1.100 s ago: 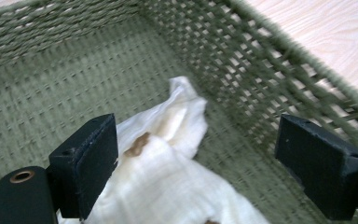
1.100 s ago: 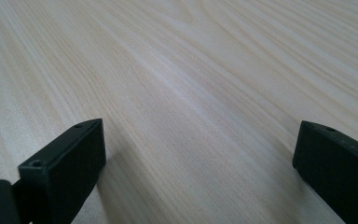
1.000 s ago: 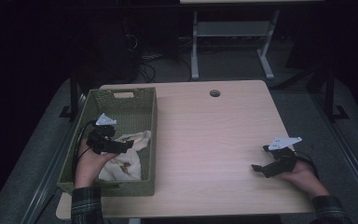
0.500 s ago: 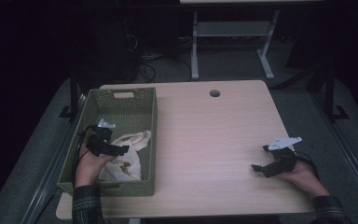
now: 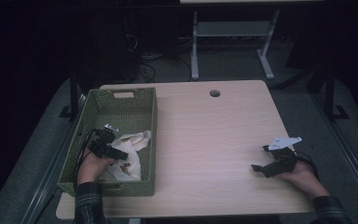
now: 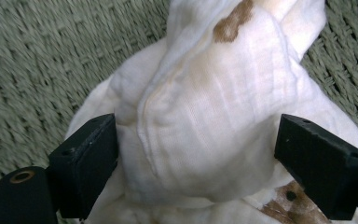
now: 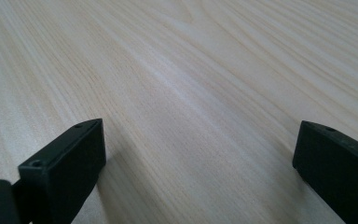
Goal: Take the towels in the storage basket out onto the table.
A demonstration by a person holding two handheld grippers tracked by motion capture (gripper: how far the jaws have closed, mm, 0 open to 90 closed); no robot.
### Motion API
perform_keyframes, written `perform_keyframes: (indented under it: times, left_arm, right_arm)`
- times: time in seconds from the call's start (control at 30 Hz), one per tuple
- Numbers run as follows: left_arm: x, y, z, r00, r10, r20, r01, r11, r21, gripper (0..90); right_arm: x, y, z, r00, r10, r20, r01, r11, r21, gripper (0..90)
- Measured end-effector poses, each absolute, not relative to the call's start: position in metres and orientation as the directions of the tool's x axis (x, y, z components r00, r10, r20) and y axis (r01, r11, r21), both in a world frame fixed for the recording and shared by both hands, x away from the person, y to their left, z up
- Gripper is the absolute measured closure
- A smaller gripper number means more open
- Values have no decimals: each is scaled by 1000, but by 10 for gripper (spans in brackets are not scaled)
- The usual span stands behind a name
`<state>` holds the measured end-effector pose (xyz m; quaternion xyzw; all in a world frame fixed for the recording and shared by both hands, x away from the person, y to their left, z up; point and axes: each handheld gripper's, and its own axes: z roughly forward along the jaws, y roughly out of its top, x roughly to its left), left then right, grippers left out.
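Observation:
A white cloth (image 5: 133, 156) with brown stains lies crumpled in the near half of a green woven basket (image 5: 121, 100) at the table's left. My left gripper (image 5: 120, 154) is down inside the basket, open. In the left gripper view its jaws stand wide on either side of a raised fold of the cloth (image 6: 214, 102), left gripper (image 6: 200, 144) low over it. My right gripper (image 5: 260, 158) rests open on the bare wood at the table's right, a hand behind it. Nothing lies between the jaws of the right gripper (image 7: 196, 154).
The light wooden table (image 5: 205, 135) has a round cable hole (image 5: 215, 93) near its far edge. The basket's walls hem in the left gripper on three sides. A metal stand (image 5: 228, 37) and cables sit on the dark floor beyond the table.
The left gripper has shifted a little nearer and lower onto the cloth inside the basket. The right gripper and its hand have stayed where they were.

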<state>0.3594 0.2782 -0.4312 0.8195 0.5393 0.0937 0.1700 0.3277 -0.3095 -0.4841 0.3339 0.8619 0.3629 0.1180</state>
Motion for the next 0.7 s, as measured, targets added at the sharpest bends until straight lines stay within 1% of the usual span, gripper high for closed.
perform_keyframes:
  times: [0.1, 0.13, 0.27, 0.33, 0.4, 0.47, 0.57, 0.67, 0.7]
  left_arm:
    - [360, 278, -435, 395, 918, -49, 863, -352, 364, 127]
    - [361, 277, -438, 398, 916, -49, 869, -360, 339, 126]
    - [361, 275, -439, 397, 917, -45, 871, -361, 334, 125]
    - [361, 275, -438, 403, 914, -47, 870, -366, 331, 142]
    - [360, 275, -435, 410, 911, -51, 865, -370, 340, 221]
    - [358, 275, -432, 408, 910, -67, 863, -361, 353, 386]
    - [357, 277, -429, 415, 906, -85, 863, -362, 353, 549]
    - [356, 276, -425, 428, 900, -81, 853, -372, 367, 662]
    - [355, 276, -423, 425, 901, -89, 850, -363, 382, 681]
  right_arm:
    - [328, -310, -484, -749, 661, 39, 490, 514, 704, 22]
    - [328, -310, -484, -749, 661, 39, 490, 514, 704, 22]
    - [328, -310, -484, -749, 661, 39, 490, 514, 704, 22]
    - [328, -310, -484, -750, 661, 38, 489, 514, 704, 22]
    - [328, -310, -484, -750, 661, 38, 489, 514, 705, 22]
    - [328, -310, -484, -749, 661, 38, 489, 514, 704, 22]
    - [328, -310, -484, -749, 661, 38, 489, 514, 705, 22]
    - [328, -310, -484, -749, 661, 39, 490, 514, 705, 22]
    - [328, -310, -484, -749, 661, 39, 490, 514, 705, 22]
